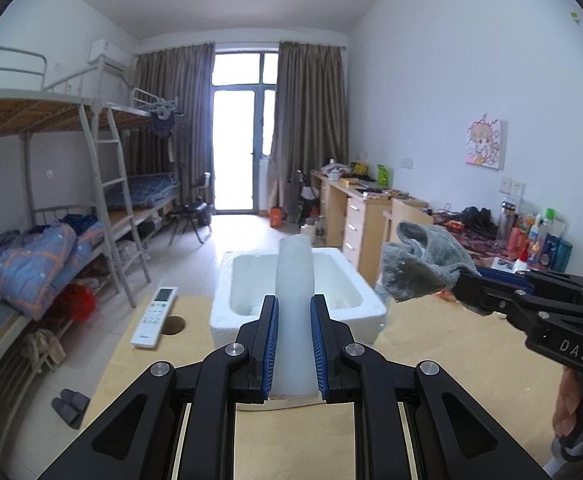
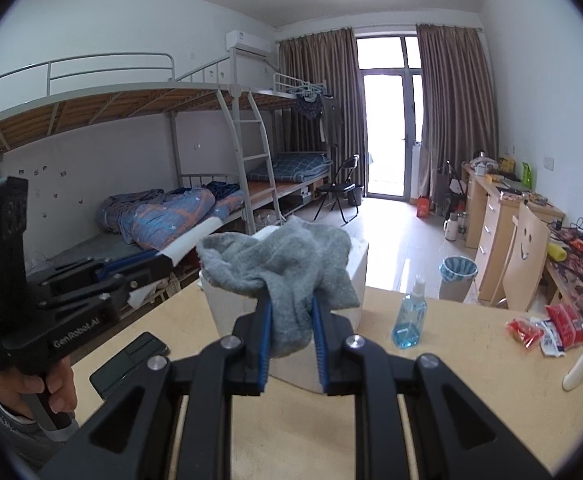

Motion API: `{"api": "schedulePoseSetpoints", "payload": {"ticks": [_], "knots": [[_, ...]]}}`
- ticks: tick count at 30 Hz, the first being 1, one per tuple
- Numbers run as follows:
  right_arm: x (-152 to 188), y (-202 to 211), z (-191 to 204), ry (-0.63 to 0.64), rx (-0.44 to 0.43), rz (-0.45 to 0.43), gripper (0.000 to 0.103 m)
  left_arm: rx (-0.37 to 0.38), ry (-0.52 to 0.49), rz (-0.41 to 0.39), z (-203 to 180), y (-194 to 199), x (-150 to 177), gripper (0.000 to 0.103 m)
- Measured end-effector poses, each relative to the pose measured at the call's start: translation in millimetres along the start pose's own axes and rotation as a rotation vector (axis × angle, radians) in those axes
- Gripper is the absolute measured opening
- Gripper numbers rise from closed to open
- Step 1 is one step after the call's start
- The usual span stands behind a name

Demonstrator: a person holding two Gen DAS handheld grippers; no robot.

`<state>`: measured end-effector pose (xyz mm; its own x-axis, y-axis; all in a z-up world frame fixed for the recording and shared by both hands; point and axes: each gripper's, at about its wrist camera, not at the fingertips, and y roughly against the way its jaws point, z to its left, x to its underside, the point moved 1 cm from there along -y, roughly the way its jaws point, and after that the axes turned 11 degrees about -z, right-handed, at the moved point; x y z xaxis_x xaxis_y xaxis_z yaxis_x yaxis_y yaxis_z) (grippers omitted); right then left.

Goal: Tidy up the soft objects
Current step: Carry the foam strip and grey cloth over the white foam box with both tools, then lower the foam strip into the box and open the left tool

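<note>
- The left gripper (image 1: 294, 344) has its fingers (image 1: 269, 344) closed on a pale, translucent white strip (image 1: 295, 300) that stands up between the blue pads; seen from the right wrist camera, the strip (image 2: 193, 242) sticks out past the tips of that gripper (image 2: 161, 262).
- The right gripper (image 2: 291, 344) has its fingers (image 2: 265, 340) pinched on a grey fuzzy cloth (image 2: 279, 268), which bunches above the pads and droops over both sides.
- Seen from the left wrist camera, the cloth (image 1: 419, 264) hangs in the air at the tip of the right gripper (image 1: 457, 284), above the table (image 1: 431, 344).
- A white foam box (image 1: 291, 304) sits open on the table ahead of both grippers.
- A white remote (image 1: 154, 316) lies left of the box.
- A blue spray bottle (image 2: 409, 316) stands to the box's right.
- A dark phone (image 2: 129, 364) lies flat on the table near the hand (image 2: 51, 388) holding the left gripper.
</note>
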<state>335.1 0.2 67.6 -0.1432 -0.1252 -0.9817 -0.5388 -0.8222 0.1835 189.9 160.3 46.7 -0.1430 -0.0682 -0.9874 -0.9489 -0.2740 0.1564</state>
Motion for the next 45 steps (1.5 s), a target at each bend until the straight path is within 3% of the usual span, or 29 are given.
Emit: {"api": "schedulePoseSetpoints", "payload": {"ticks": [2,10,33,39,45], "knots": [[-1.4,-1.6,1.7,0.009,-0.006,-0.005,0.022,0.020,0.011,0.009,1.5,-3.8,-2.4,0.018],[-2.9,-18.7,-3.3,0.018,-0.010,0.001,0.022,-0.021,-0.014,0.005,5.8,-20.5,-11.2,0.018],[-1.0,-84.7,-20.7,-0.001,0.006,0.075,0.022,-0.047,-0.034,0.066,15.2,-93.2,-9.7,0.018],[-1.5,-84.7,-25.5,-0.006,0.030,0.085,0.022,-0.046,-0.047,0.078,14.5,-101.7,-7.7,0.018],[-7.8,-71.2,-35.7,-0.004,0.086,0.074,0.022,0.003,-0.050,0.080,0.5,-111.6,-11.4,0.018]]}}
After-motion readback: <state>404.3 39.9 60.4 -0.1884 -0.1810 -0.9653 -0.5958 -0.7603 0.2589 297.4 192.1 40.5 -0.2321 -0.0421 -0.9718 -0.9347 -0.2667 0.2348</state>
